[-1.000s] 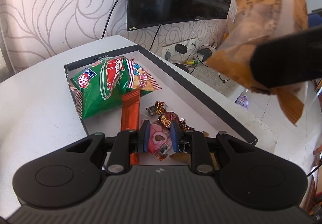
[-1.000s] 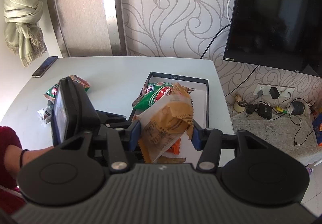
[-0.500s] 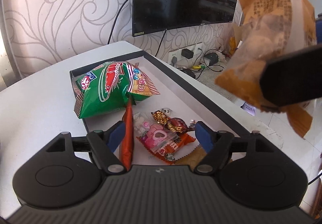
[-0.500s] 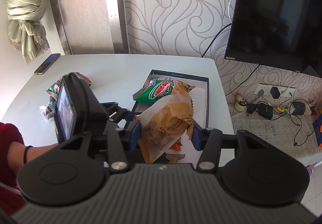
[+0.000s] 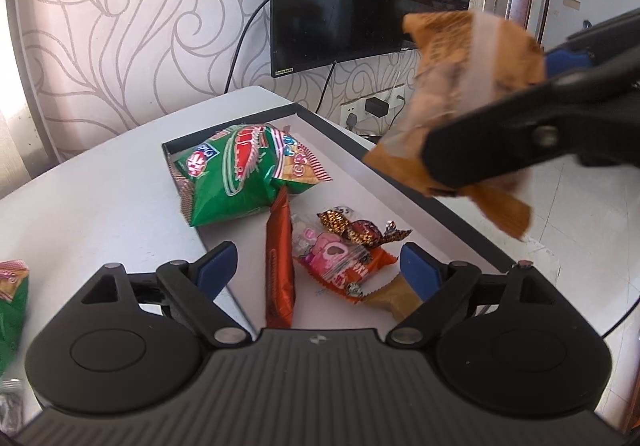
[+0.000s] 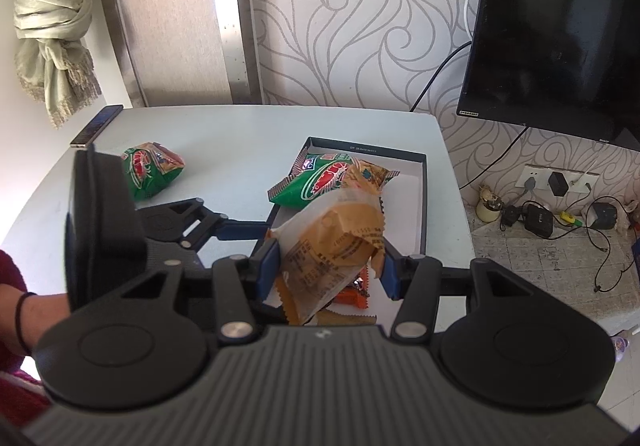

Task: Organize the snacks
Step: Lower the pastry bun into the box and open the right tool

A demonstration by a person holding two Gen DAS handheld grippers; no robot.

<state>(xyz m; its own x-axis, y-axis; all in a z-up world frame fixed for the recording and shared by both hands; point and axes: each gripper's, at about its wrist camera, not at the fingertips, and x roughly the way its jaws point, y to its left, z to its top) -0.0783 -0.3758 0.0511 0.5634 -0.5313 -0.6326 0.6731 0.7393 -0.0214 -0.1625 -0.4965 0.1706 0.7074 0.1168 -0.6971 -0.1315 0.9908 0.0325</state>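
A: Item one, your left gripper (image 5: pixel 316 266). State?

B: Jaws opening, fingers apart, nothing pressed between them. In the left view the red bar (image 5: pixel 280 266) and pink packet (image 5: pixel 332 256) show in the gap, both lying in the tray (image 5: pixel 432 201) beneath, touched by neither pad.

A: Item two, your right gripper (image 6: pixel 328 274)?

B: Clamped on the orange bag (image 6: pixel 332 246). Blue pads (image 6: pixel 270 270) press its two sides; the bag sticks up at 12 o'clock from the fingers and its crimped end hangs at 6. In the left view it hangs at 2 o'clock, clear above the tray's right rim.

A: Tray contents?

B: Green bag (image 5: pixel 240 173) at the far end, at 11 o'clock from your left fingers. Red bar just below it, pointing at 6. Pink packet beside the bar, wrapped candies (image 5: pixel 360 228) touching its far edge at 1 o'clock.

A: Off the tray?

B: A second green bag (image 6: pixel 150 167) on the table (image 6: pixel 224 149), at 10 o'clock in the right view, well apart from the tray. A phone (image 6: pixel 96 125) at the table's far left corner.
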